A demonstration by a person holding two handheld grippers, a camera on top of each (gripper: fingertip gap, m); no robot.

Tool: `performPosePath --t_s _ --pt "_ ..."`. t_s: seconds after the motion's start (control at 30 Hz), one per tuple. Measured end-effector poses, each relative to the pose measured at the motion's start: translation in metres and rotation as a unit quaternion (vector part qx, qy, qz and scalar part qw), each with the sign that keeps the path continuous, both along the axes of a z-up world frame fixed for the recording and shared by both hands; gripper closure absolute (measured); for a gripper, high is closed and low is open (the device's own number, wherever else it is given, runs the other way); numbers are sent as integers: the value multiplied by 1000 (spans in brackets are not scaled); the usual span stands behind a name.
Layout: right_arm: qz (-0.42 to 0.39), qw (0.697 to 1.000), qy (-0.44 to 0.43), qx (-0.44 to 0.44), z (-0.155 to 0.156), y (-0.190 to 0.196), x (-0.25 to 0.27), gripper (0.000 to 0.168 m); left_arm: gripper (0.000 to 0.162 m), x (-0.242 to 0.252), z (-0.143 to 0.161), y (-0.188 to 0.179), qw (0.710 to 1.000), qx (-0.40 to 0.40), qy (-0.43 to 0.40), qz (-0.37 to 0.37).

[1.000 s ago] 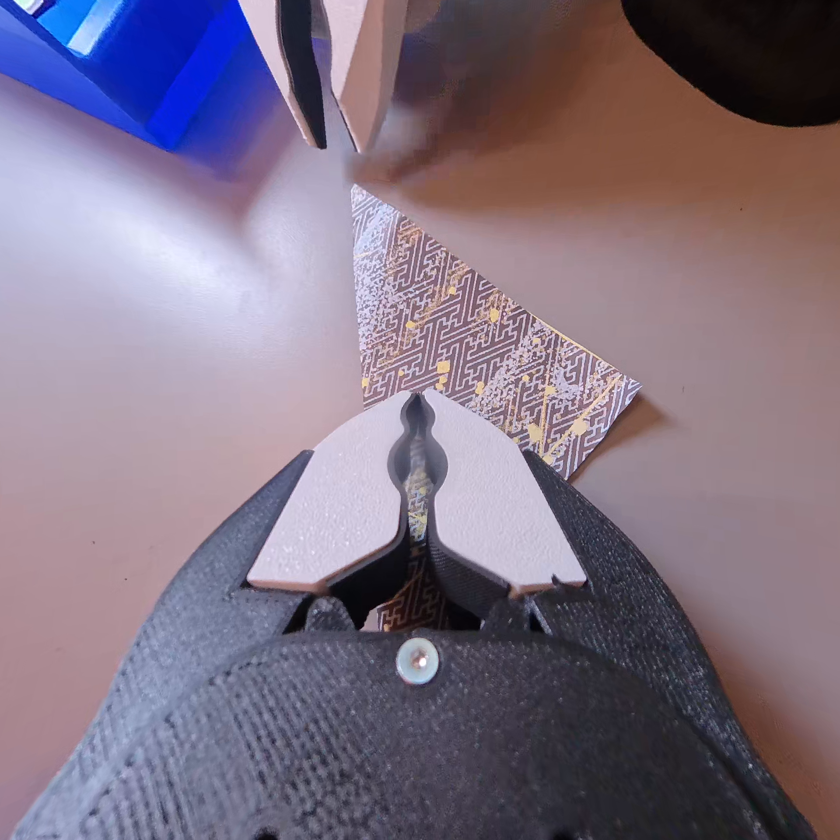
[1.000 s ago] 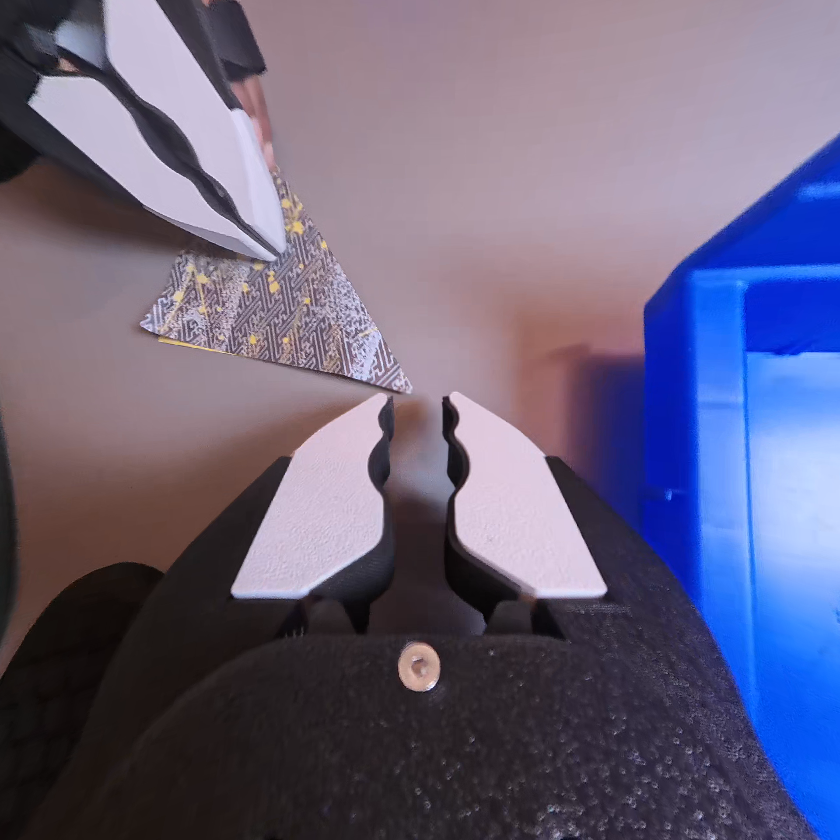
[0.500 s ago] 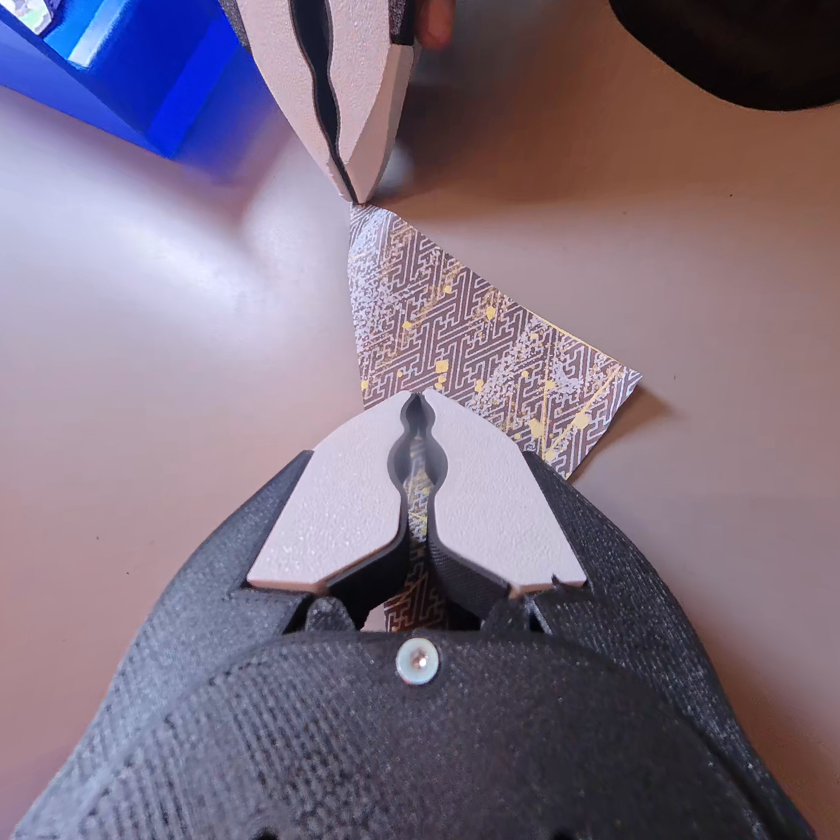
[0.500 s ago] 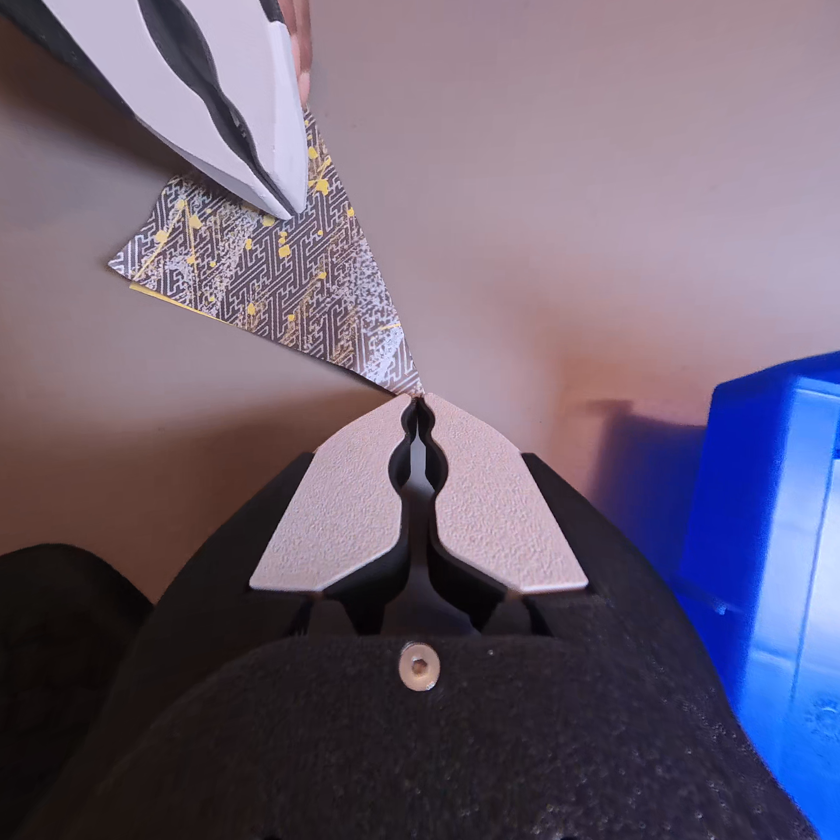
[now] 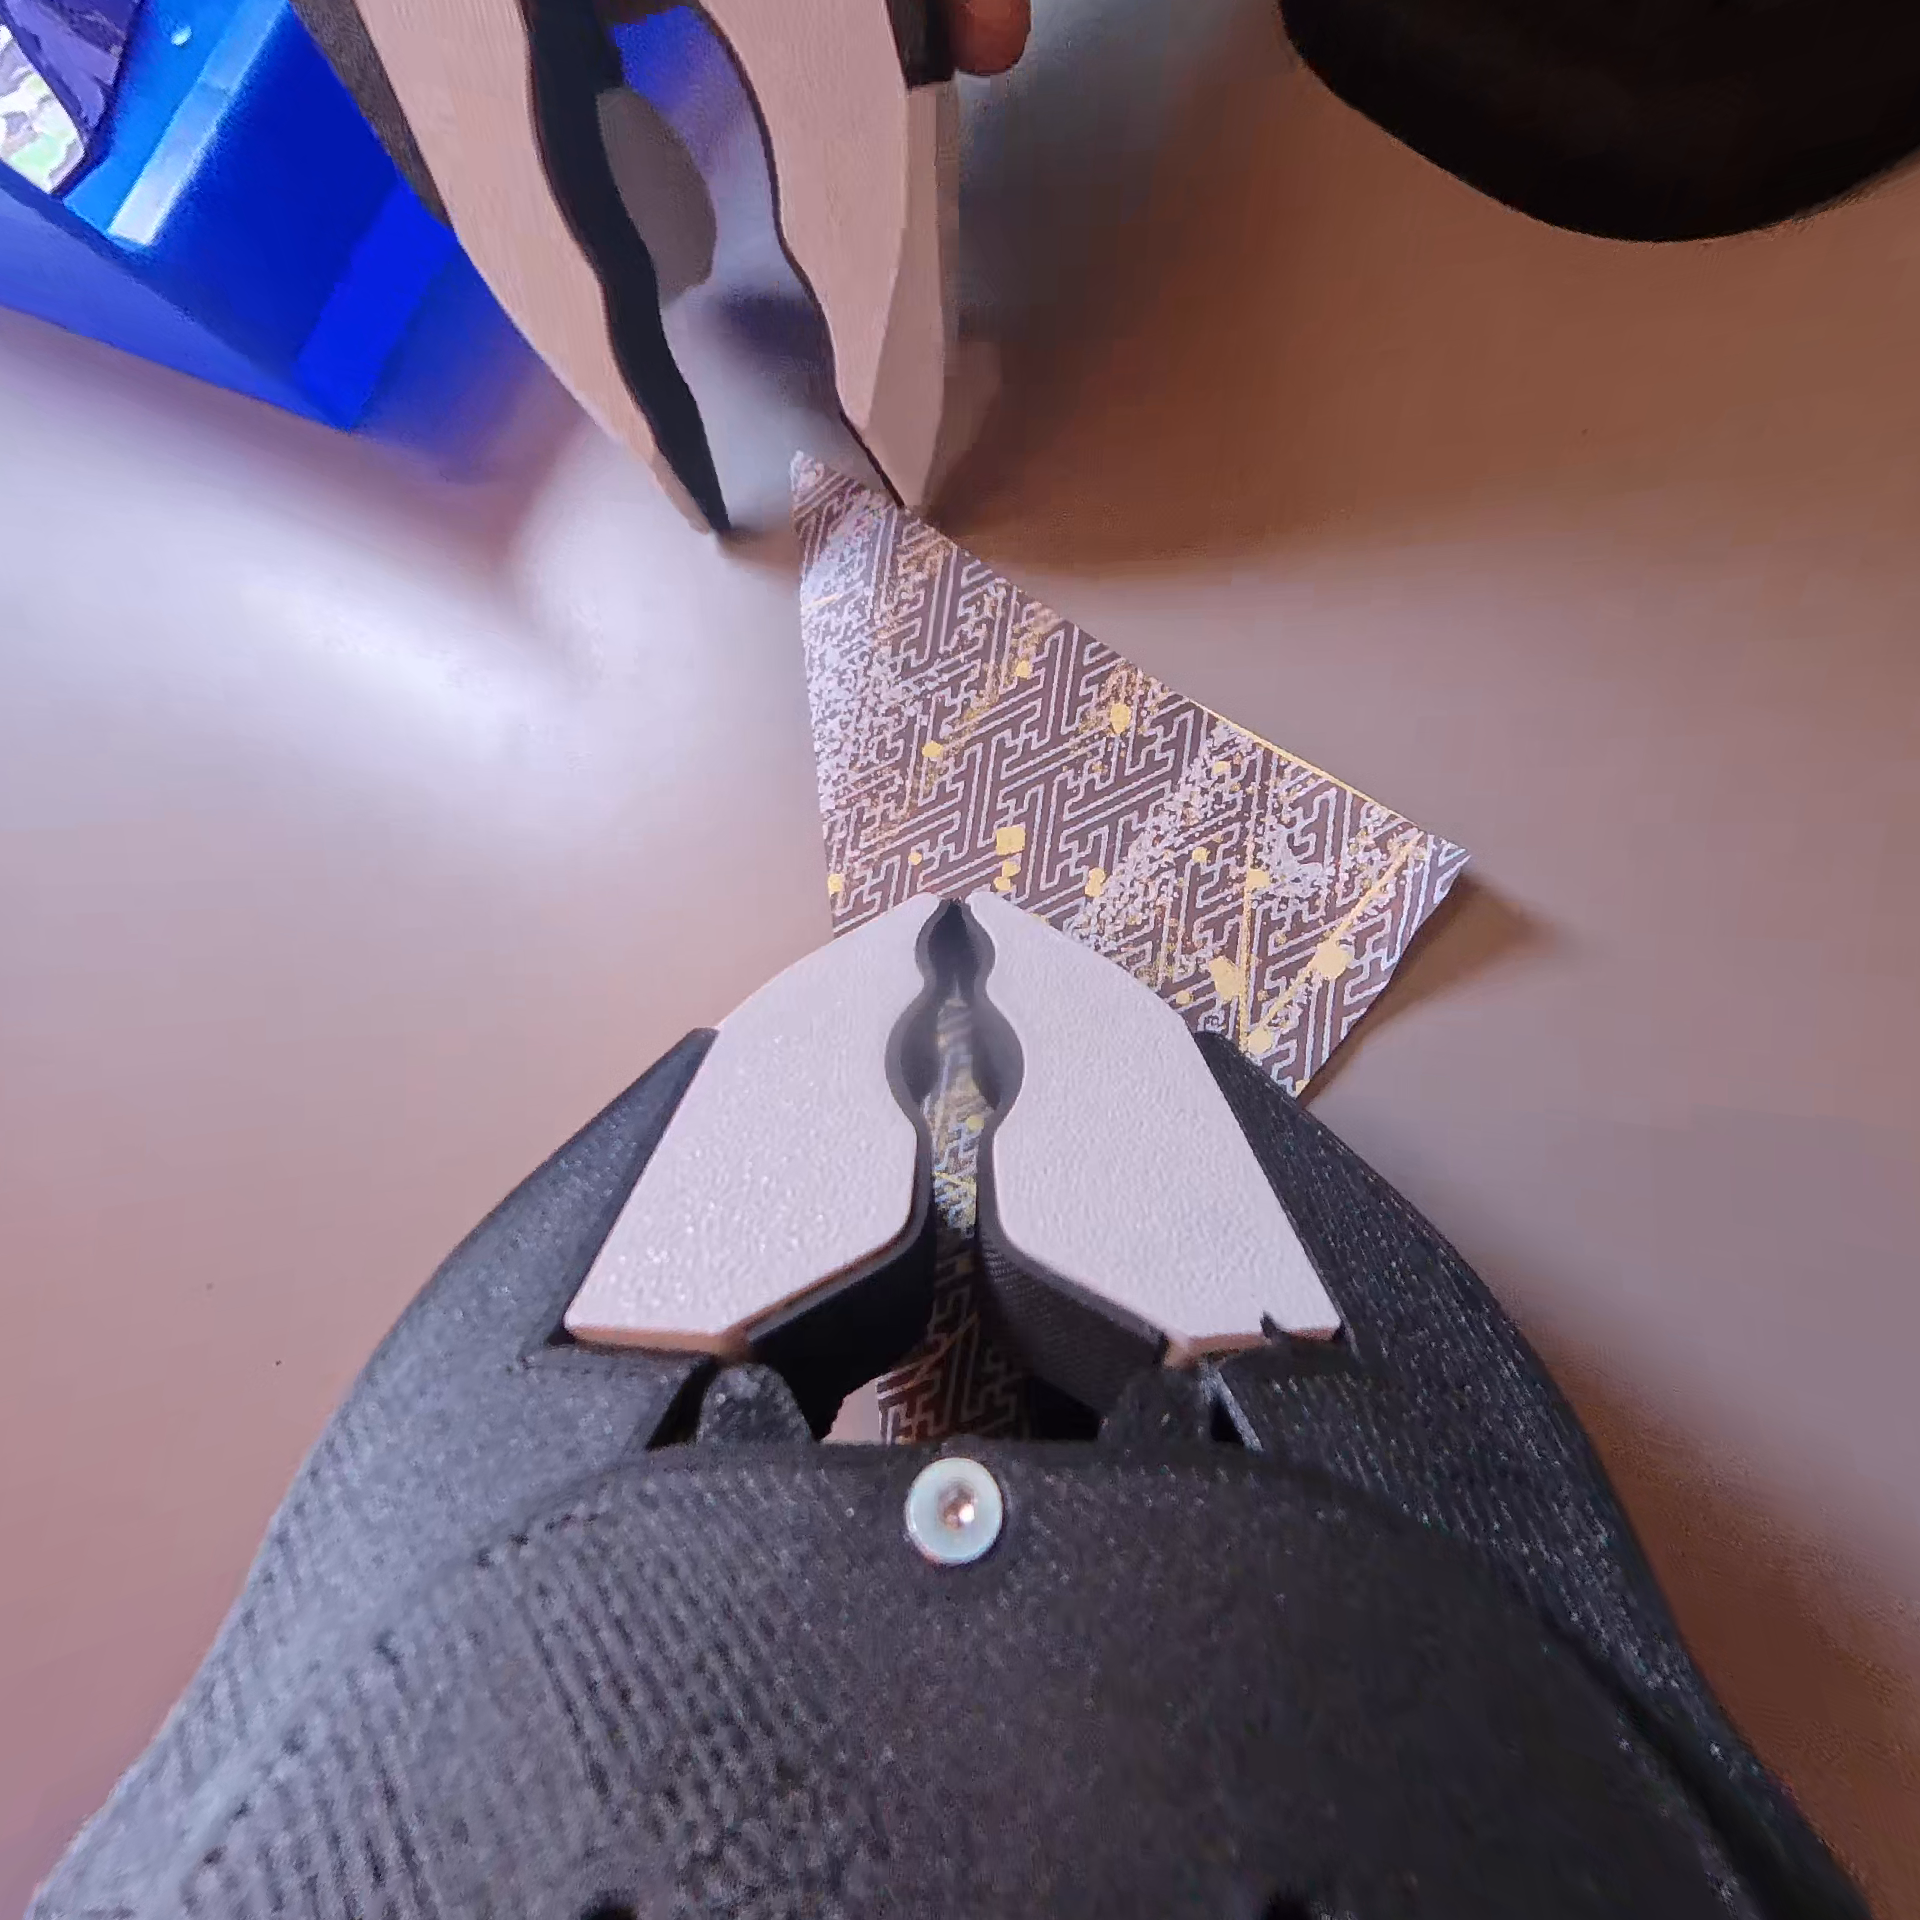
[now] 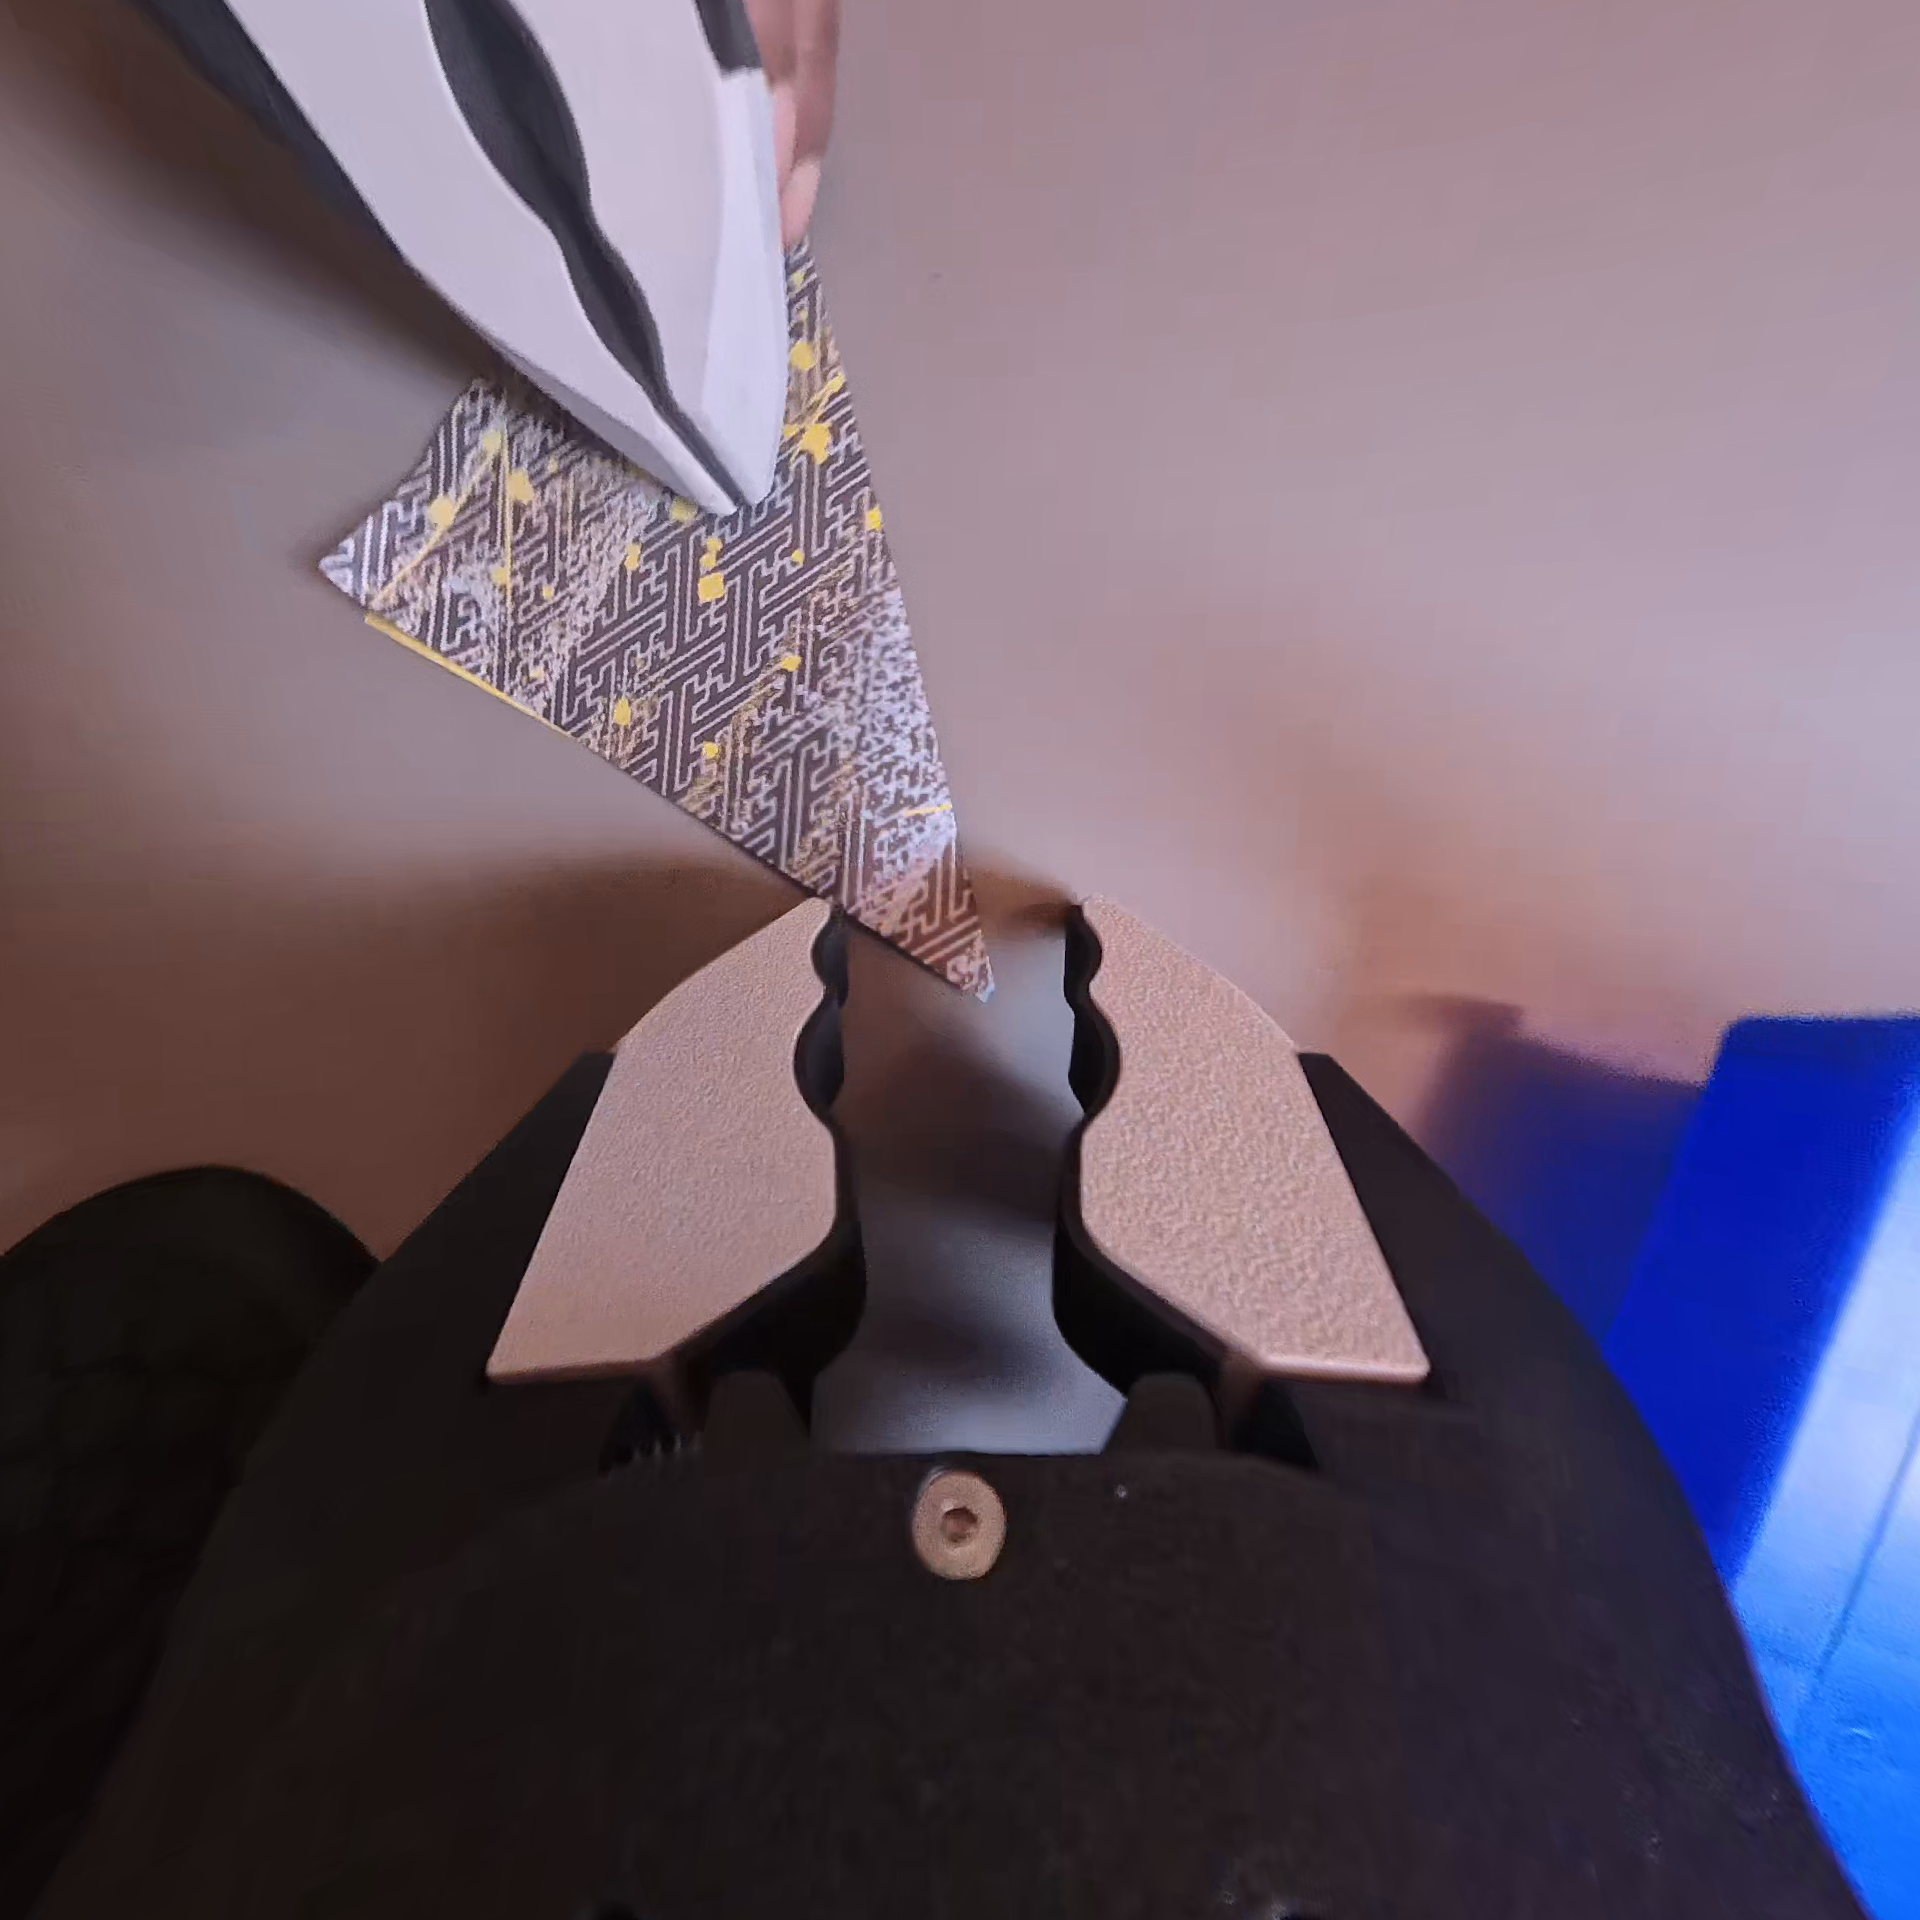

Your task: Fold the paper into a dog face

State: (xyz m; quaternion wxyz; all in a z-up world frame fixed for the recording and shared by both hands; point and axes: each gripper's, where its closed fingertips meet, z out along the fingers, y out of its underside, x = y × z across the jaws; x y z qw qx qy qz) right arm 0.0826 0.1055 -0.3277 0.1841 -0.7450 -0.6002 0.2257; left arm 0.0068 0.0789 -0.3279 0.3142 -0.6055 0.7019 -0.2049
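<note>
**Right jaws straddle the free corner of the triangle**

Smooth mauve-grey tabletop (image 5: 364,831) fills both views, with a blue bin (image 6: 1829,1299) off to the right gripper's right side. Right gripper (image 6: 951,925) has its fingers spread, and the sharp near corner of the paper (image 6: 727,675) reaches just into the gap between its tips, closer to the left finger; neither finger seems to clamp it yet. From there the folded triangle runs forward and to the left, its long edge lying along the line between the two grippers. Left gripper (image 5: 954,914) is pressed together, tips down on the paper near the opposite end, pinning it to the table. So the right gripper is the nearer one to the free corner. Likely next step: pinch that point and fold it over as an ear.
</note>
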Motion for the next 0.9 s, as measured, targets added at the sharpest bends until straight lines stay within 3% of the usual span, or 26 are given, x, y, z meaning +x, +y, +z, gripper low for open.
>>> performPosePath --t_s 0.1,0.33,0.53,0.67,0.7,0.8,0.87,0.9 --pt "37 999 -32 13 -2 -7 -7 132 162 -1 0 -2 1000 7 -1 -6" --pt "46 998 -21 35 -1 -9 -19 164 162 -5 0 -3 1000 9 1 -5" --pt "53 998 7 46 4 -12 -24 168 162 -1 14 7 998 -31 -44 34" --pt "62 994 33 83 18 -11 -32 168 133 0 7 9 996 -78 -23 46" --pt "63 993 38 94 21 -11 -34 168 132 2 8 7 994 -98 -29 47" --pt "65 989 51 125 33 -10 -37 168 137 3 7 2 990 -131 -26 38" --pt "67 986 65 138 43 -11 -39 168 162 3 8 -2 990 -141 -23 23" --pt "68 985 72 143 47 -12 -40 168 162 4 9 0 989 -142 -28 27"
